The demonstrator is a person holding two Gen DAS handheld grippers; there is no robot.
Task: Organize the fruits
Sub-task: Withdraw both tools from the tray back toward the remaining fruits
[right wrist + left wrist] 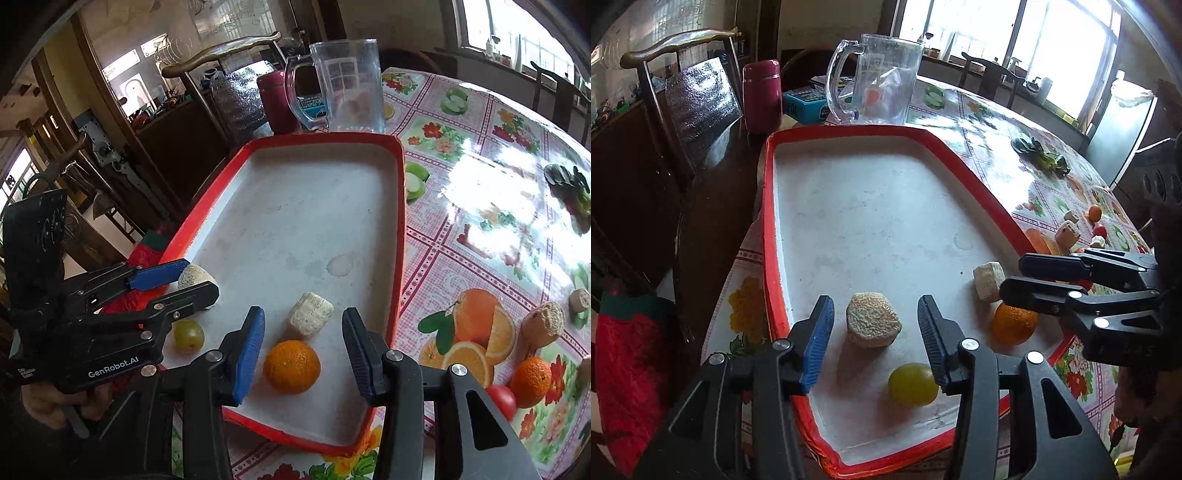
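A red-rimmed white tray (768,206) (400,206) lies on the table. In it are a rough beige chunk (873,320) (194,275), a smaller beige chunk (988,280) (310,319), an orange (1014,323) (291,366) and a yellow-green fruit (913,384) (189,335). My left gripper (875,332) (177,277) is open around the large chunk, not touching it. My right gripper (303,347) (1012,275) is open and empty over the orange and the small chunk.
A glass mug (882,79) (347,86), a maroon flask (762,96) and a blue box (807,105) stand behind the tray. On the tablecloth to the right lie another orange (532,380), a tomato (502,400), beige chunks (545,325) and dark leaves (1039,153). A wooden chair (687,107) stands left.
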